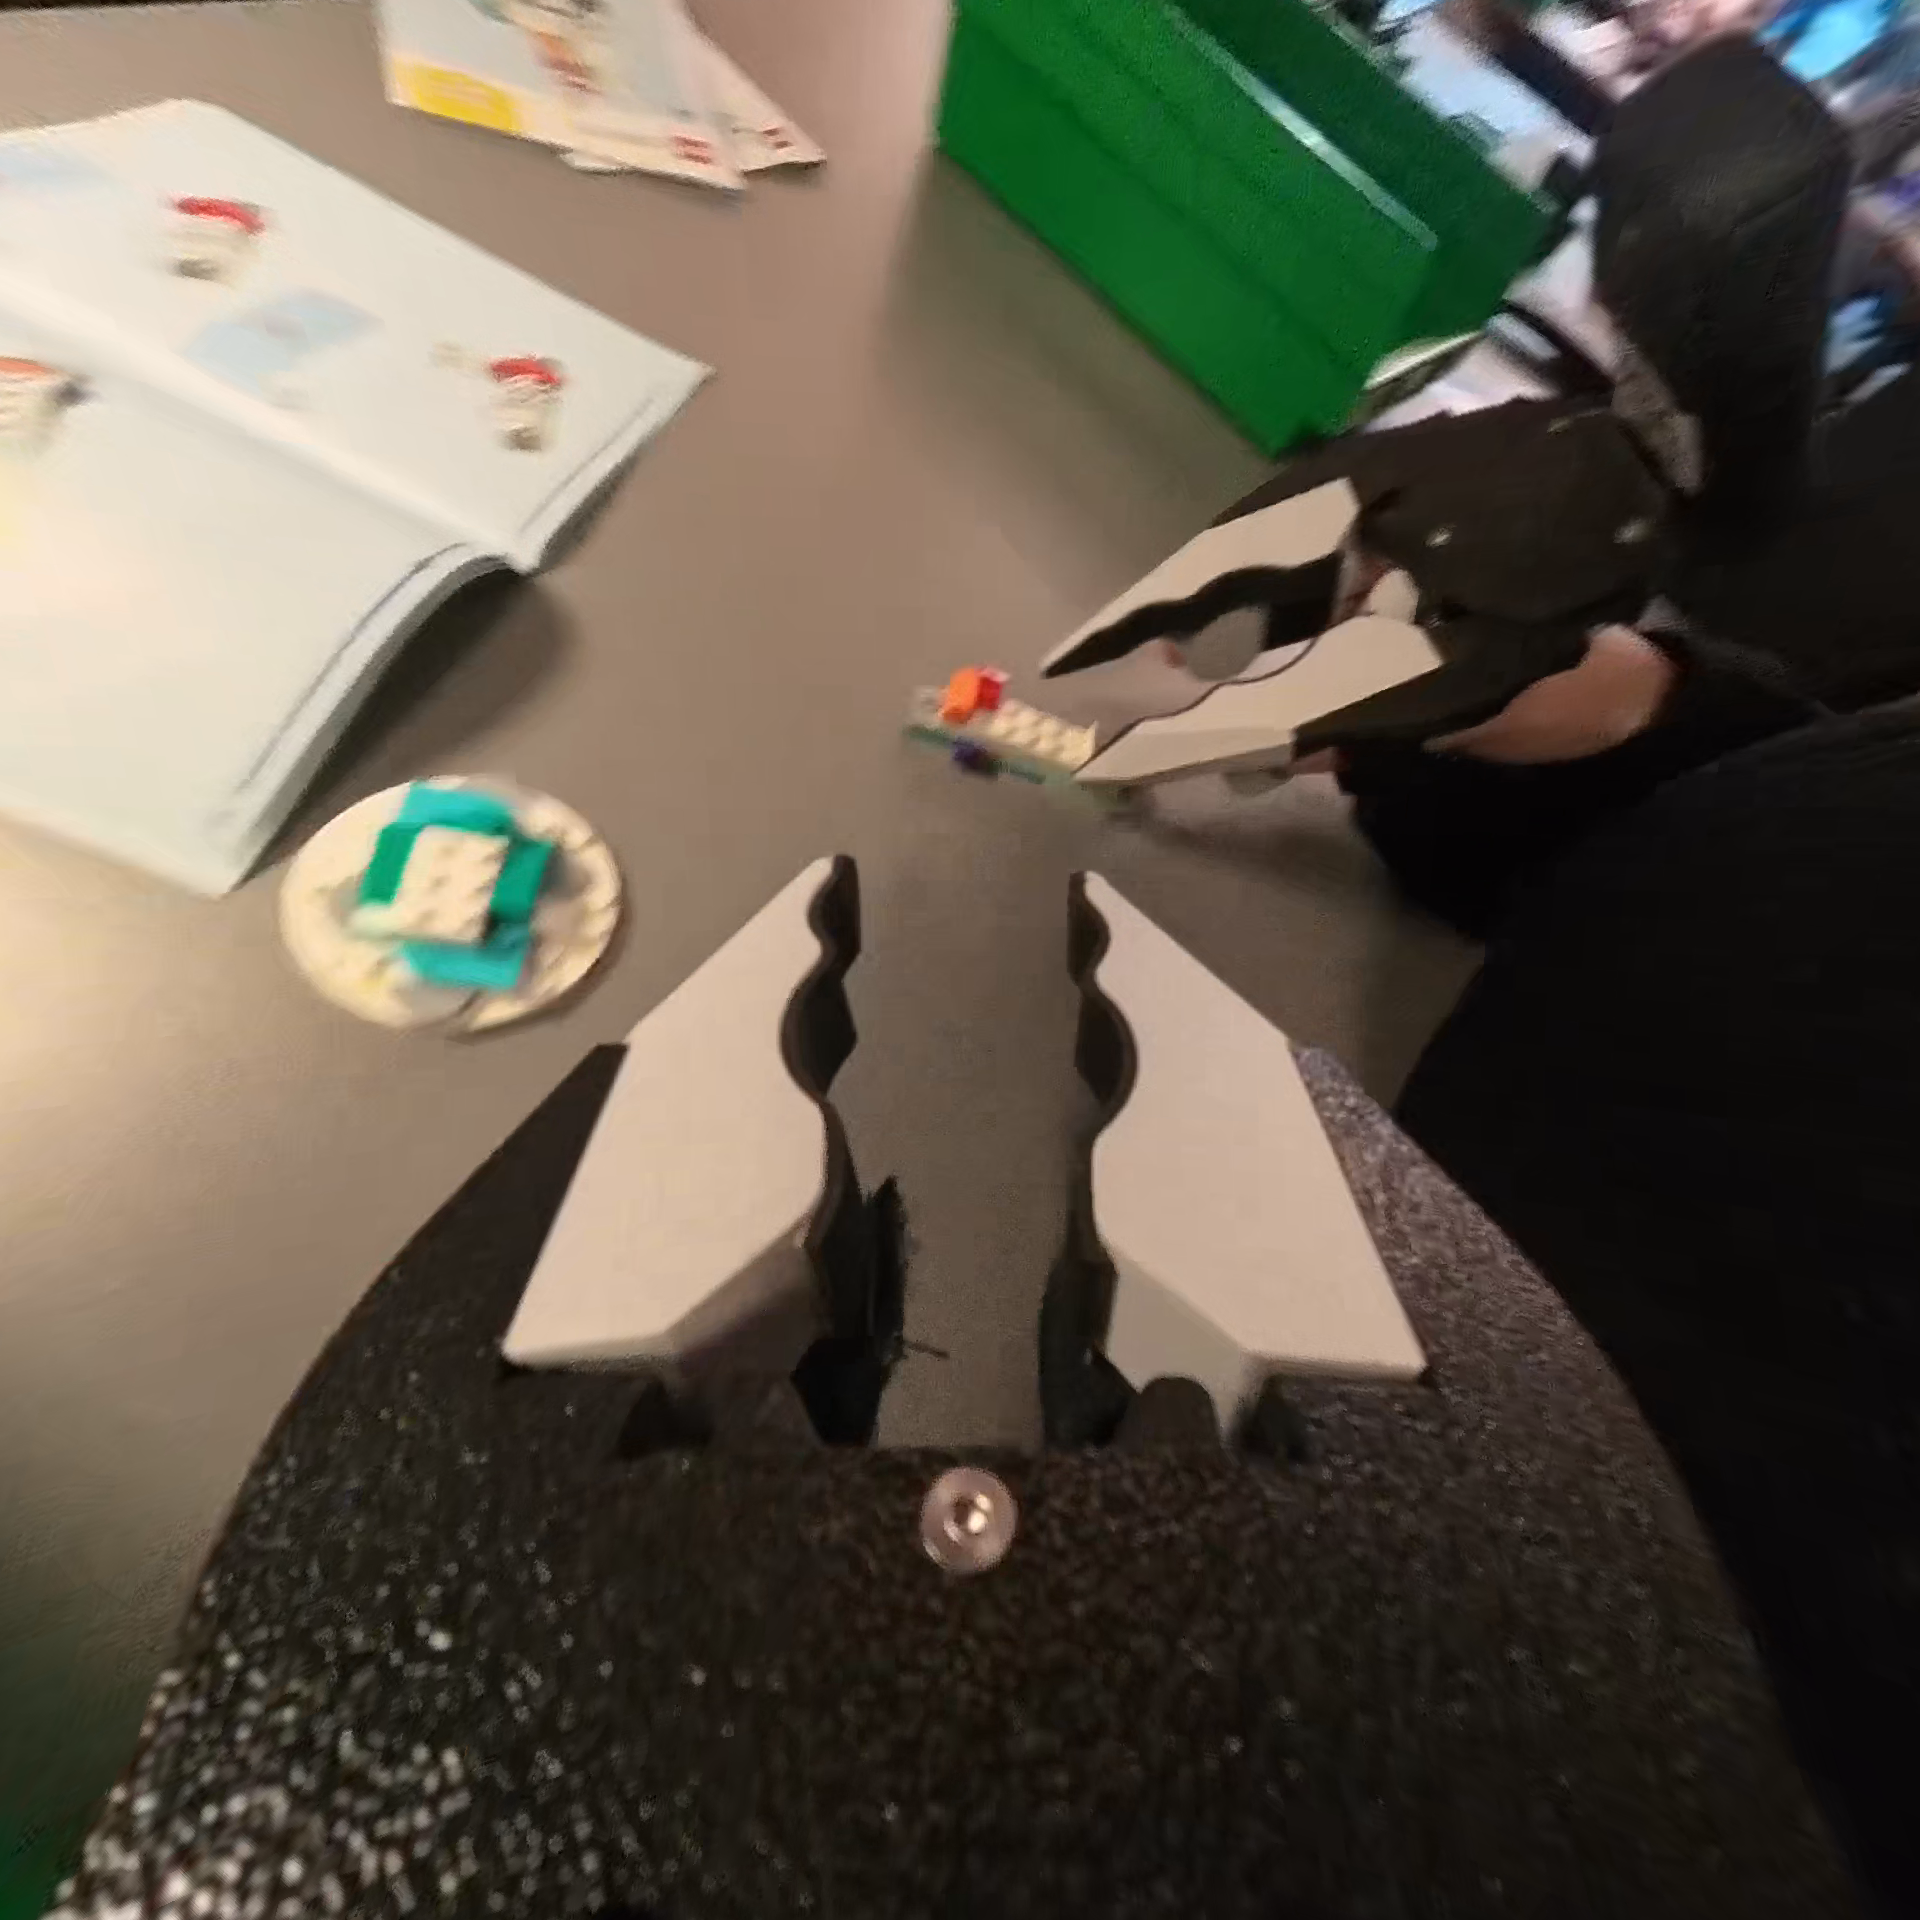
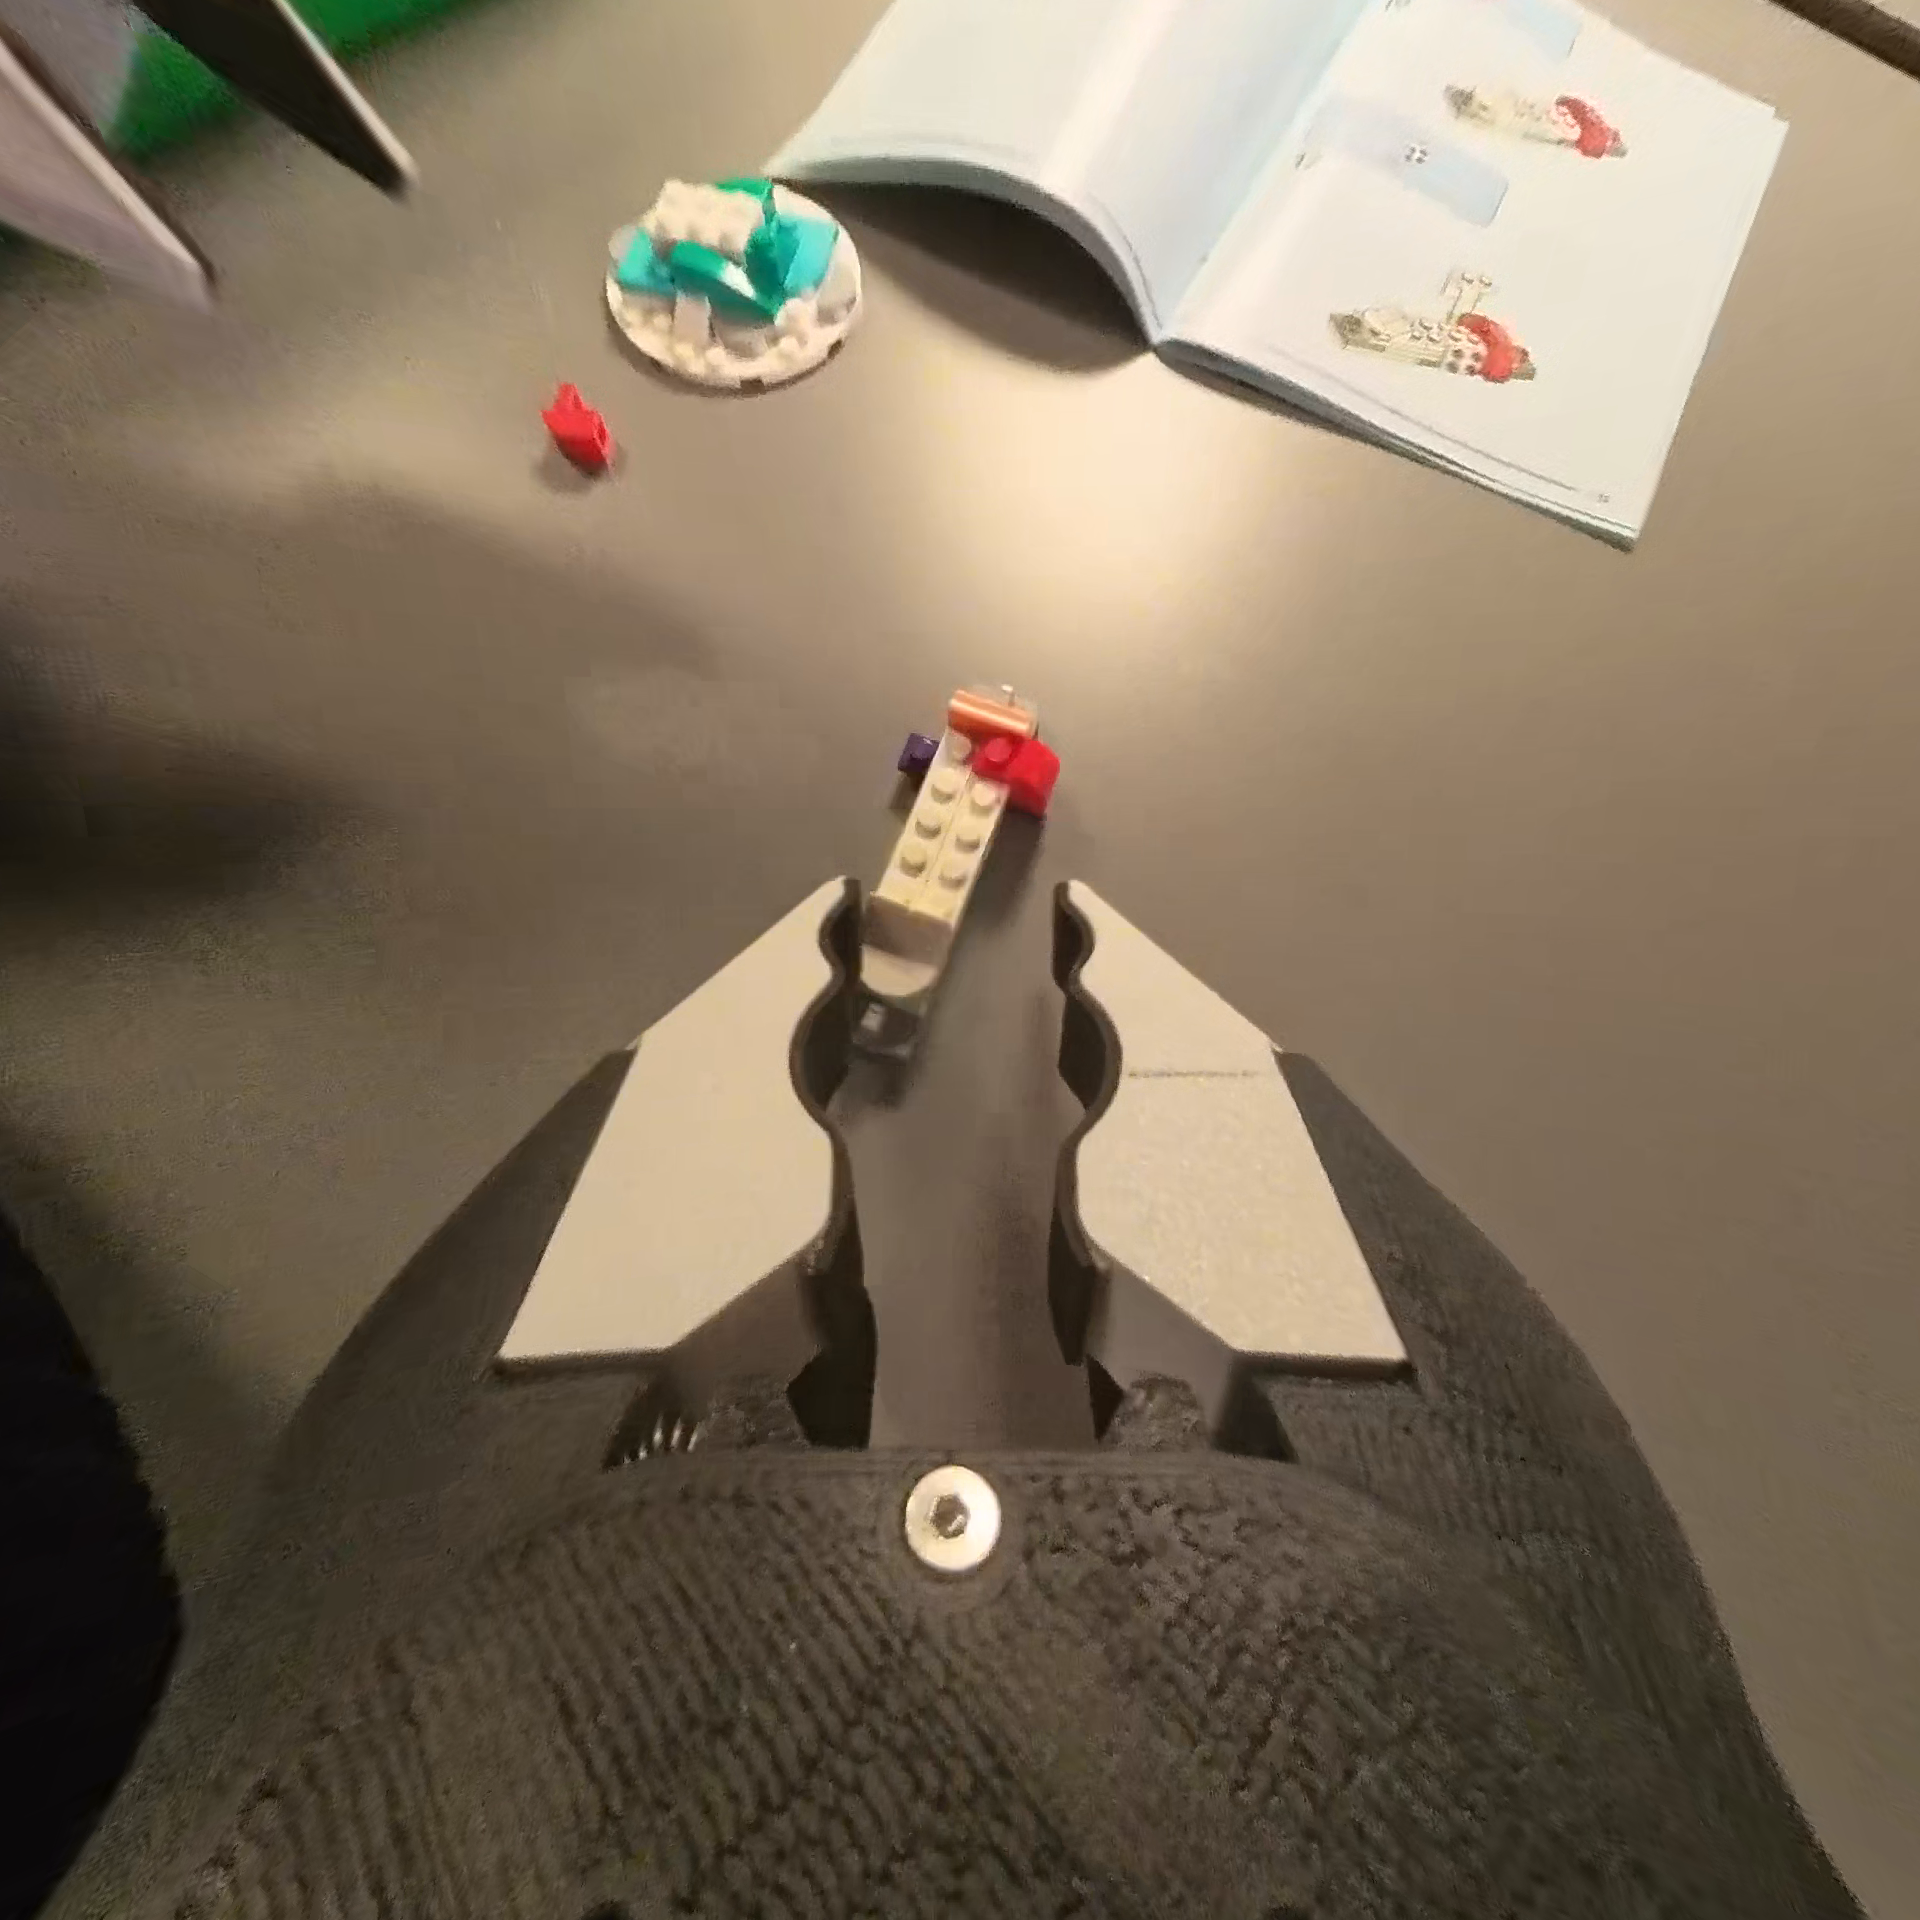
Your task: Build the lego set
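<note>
A small lego build [image 2: 940, 831] of long white bricks, with red, orange and purple pieces at its far end, lies on the grey table. My right gripper [image 2: 954, 888] is open, and the build's near end sits between its fingertips, close against the left finger. The build also shows in the left wrist view [image 1: 987, 727], with the right gripper [image 1: 1065, 722] open at its end. My left gripper [image 1: 964, 873] is open and empty above bare table. A round white plate with teal and white bricks [image 1: 452, 904] lies to its left, also in the right wrist view [image 2: 732, 281]. A loose red piece [image 2: 577, 421] lies near that plate.
An open instruction booklet [image 1: 260, 416] lies at the left; it also shows in the right wrist view [image 2: 1351, 229]. More leaflets [image 1: 592, 94] lie behind it. A green bin [image 1: 1195, 187] stands at the back. A person's dark sleeve [image 1: 1662, 935] is at the right edge. One gripper's finger ends stand about 12 centimeters off the other's. The loose red piece [image 2: 577, 421] lies around 6 centimeters away from my left fingertips.
</note>
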The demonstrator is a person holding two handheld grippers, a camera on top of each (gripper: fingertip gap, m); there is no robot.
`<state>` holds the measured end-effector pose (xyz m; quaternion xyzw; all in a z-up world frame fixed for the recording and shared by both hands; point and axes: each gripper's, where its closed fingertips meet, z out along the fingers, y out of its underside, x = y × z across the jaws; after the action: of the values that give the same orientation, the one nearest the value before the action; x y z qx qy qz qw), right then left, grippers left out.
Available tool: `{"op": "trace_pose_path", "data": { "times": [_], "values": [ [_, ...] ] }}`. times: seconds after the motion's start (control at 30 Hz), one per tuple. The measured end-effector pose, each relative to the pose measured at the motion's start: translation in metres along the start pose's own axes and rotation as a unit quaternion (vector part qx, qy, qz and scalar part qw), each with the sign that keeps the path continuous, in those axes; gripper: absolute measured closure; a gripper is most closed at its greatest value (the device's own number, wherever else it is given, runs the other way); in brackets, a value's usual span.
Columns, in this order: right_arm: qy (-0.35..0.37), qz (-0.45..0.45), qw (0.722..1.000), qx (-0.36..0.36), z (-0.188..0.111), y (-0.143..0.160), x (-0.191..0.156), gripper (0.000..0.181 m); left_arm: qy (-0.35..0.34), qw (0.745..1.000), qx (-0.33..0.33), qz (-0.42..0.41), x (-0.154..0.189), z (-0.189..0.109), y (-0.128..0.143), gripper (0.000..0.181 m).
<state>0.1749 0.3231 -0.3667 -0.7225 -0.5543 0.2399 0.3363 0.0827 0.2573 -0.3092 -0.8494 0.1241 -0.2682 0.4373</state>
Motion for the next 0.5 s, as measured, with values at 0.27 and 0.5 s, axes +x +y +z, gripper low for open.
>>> {"op": "trace_pose_path", "data": {
  "times": [0.27, 0.5],
  "values": [
    [-0.039, -0.08, 0.996, -0.025, 0.014, 0.0, 0.003, 0.166, -0.142, 0.987, -0.074, 0.016, -0.035, -0.009, 0.043, 0.152],
    [-0.076, -0.085, 0.99, 0.08, -0.007, -0.042, 0.008, 0.153, -0.144, 0.986, -0.082, 0.028, -0.039, 0.002, 0.049, 0.152]
  ]
}}
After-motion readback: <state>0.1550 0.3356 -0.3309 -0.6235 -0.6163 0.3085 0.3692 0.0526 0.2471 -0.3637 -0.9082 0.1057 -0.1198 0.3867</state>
